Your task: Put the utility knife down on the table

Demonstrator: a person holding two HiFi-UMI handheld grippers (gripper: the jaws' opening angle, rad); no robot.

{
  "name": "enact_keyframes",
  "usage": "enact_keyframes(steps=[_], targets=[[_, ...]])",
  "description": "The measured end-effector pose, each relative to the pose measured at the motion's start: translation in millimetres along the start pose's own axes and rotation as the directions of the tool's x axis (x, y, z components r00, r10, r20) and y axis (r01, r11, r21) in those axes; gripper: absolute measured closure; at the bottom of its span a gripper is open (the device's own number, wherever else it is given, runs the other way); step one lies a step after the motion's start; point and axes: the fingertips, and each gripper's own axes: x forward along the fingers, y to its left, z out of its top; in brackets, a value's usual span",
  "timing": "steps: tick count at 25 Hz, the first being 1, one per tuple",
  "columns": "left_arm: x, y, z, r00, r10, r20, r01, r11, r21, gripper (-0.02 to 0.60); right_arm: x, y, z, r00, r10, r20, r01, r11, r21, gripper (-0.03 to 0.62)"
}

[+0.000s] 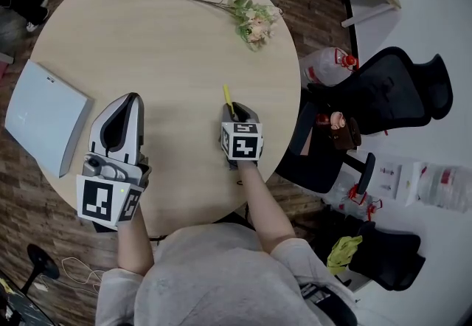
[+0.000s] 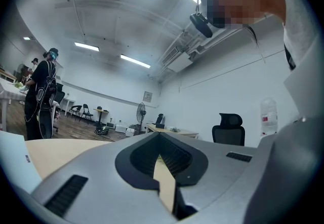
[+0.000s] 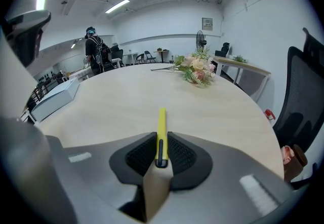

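Between the jaws of my right claw (image 3: 161, 156) the yellow utility knife (image 3: 161, 129) is clamped at its dark rear end, its length pointing straight ahead over the round table (image 1: 162, 44). The table's near right edge lies close by, and bare wood opens ahead toward the flowers (image 1: 252, 21). My left claw (image 1: 127, 107), jaws pressed together on nothing, sits well apart, with a white box (image 1: 44, 116) at the far left rim.

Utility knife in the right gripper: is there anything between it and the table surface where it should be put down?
Nothing visible. The right gripper holds the utility knife over bare table; the flowers lie farther ahead, and the left gripper is off to the side.
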Motion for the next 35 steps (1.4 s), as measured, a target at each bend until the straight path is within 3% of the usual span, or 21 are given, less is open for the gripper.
enact_keyframes(steps=[12, 20, 23, 25, 35], targets=[[-1.1, 5.6, -6.0, 1.0, 0.002, 0.004, -0.002, 1.0, -0.019, 0.575, 0.0, 1.5, 0.7, 1.0, -0.004, -0.017, 0.003, 1.0, -0.029, 0.517], [-7.8, -0.4, -1.6, 1.0, 0.01, 0.012, -0.009, 1.0, -0.008, 0.575, -10.5, 6.7, 9.0, 0.999, 0.017, 0.031, -0.016, 0.999, -0.031, 0.508], [-11.8, -9.6, 4.9, 1.0, 0.012, 0.022, -0.012, 1.0, 0.003, 0.575, -21.9, 6.6, 15.3, 0.997, 0.025, 0.069, -0.023, 0.999, -0.032, 0.516], [-15.6, -18.0, 11.7, 0.999, 0.013, 0.035, -0.013, 1.0, 0.013, 0.575, -33.3, 6.2, 22.0, 0.994, 0.031, 0.107, -0.026, 0.999, -0.048, 0.582], [-43.0, -72.0, 42.7, 0.996, 0.016, 0.084, -0.021, 0.998, 0.058, 0.575, -122.4, 2.0, 56.3, 0.949, 0.093, 0.3, -0.072, 0.994, -0.079, 0.583]])
